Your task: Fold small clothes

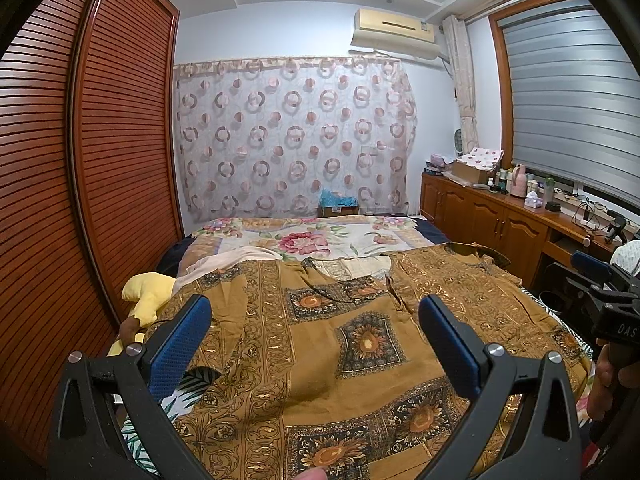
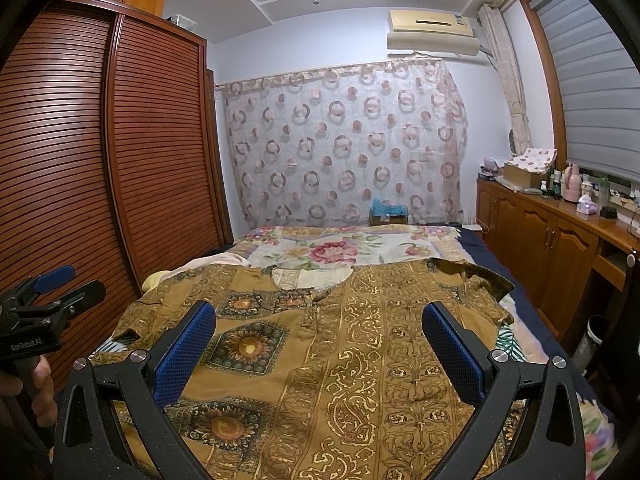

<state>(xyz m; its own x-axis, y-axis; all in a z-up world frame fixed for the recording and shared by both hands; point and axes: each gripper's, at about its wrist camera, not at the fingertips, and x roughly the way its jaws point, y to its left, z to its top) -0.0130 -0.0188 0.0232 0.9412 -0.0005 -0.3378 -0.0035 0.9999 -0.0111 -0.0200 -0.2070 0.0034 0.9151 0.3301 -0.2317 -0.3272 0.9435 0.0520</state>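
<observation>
Between and beyond both sets of wide-spread, empty fingers, left gripper and right gripper alike: one brown patterned shirt, flat on the bed, collar away, length running forward, neither gripper evidently nearer.

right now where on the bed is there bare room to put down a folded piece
Free: the floral sheet beyond the brown shirt's collar, up to the curtain. Narrow strip right of the shirt's sleeve. Crowded: the shirt covers the near bed; a yellow plush and pale cloth fill the wardrobe side.
</observation>
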